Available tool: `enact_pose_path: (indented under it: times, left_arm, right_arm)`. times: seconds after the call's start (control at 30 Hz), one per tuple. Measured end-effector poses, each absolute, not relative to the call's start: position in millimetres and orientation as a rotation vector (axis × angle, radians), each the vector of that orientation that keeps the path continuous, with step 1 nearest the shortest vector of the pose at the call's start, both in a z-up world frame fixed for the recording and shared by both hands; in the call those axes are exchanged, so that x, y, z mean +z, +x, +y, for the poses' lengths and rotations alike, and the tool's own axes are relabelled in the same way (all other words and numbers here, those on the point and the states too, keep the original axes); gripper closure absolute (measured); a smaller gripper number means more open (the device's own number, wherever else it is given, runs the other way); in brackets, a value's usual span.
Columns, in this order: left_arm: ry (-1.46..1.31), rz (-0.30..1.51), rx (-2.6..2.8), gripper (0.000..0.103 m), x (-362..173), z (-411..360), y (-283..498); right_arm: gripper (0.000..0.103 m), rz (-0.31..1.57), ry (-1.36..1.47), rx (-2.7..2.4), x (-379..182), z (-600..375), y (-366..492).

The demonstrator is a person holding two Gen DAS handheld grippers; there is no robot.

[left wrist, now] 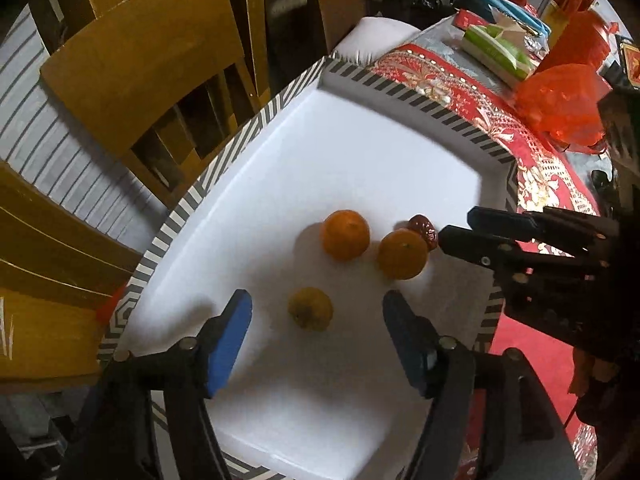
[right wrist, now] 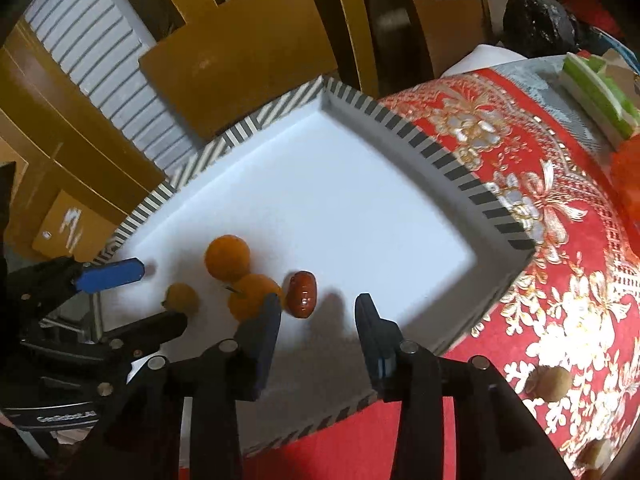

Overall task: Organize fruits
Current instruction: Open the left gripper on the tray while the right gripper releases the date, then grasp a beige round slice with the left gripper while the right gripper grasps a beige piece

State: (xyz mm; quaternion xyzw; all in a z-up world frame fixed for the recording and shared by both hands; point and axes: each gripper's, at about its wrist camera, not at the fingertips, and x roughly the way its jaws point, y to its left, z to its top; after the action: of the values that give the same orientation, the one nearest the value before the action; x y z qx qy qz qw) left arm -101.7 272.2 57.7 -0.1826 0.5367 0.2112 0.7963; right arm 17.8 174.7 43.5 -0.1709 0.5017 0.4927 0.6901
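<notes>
**Observer:** Where are we with the fruit?

**Operator:** I'm over the white tray (left wrist: 304, 152) with the striped rim, which sits on the worktop with the red patterned cloth (right wrist: 560, 240). Four pieces lie loose on it: two oranges (left wrist: 346, 235) touching or nearly touching, a smaller yellowish citrus (left wrist: 311, 308) just in front of them, and a glossy red-brown date (right wrist: 302, 294) beside the nearer orange (left wrist: 402, 254).

**Observer:** Are you holding anything?

**Operator:** No. My left hand-held gripper (left wrist: 316, 312) has its blue pads spread wide, with the small citrus lying between them and untouched. My right hand-held gripper (right wrist: 318, 312) stands parted too, more narrowly, empty, with the date just ahead of its left finger. I'd judge both pieces are freshly placed, so this is the letting-go end of a placing step.

**Observer:** And next?

**Operator:** Lift both clear without nudging anything; round fruit rolls, and the right one's left finger is close to the nearer orange. Then I'd fetch more. I can see a pale round thing (right wrist: 550, 380) on the cloth right of the tray, though I can't tell what it is.

**Observer:** Any writing?

**Operator:** White lettering on the left gripper's body in the right wrist view, too blurred to read with confidence. The boxes (left wrist: 496, 48) at the far end carry nothing legible.
</notes>
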Motion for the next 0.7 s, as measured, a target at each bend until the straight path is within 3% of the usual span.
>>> enact_pose_path:
  times: [0.27,0.7]
  left_arm:
    - [-0.324,1.093,0.453,0.028,86.3,250.4,-94.6]
    - [-0.226,1.076,0.328,0.025,104.9,178.9,-57.4]
  right_arm:
    - [0.047,1.059,-0.333,1.063,73.5,137.2,17.3]
    - [0.04,1.05,-0.224,0.904,89.5,42.0,29.1]
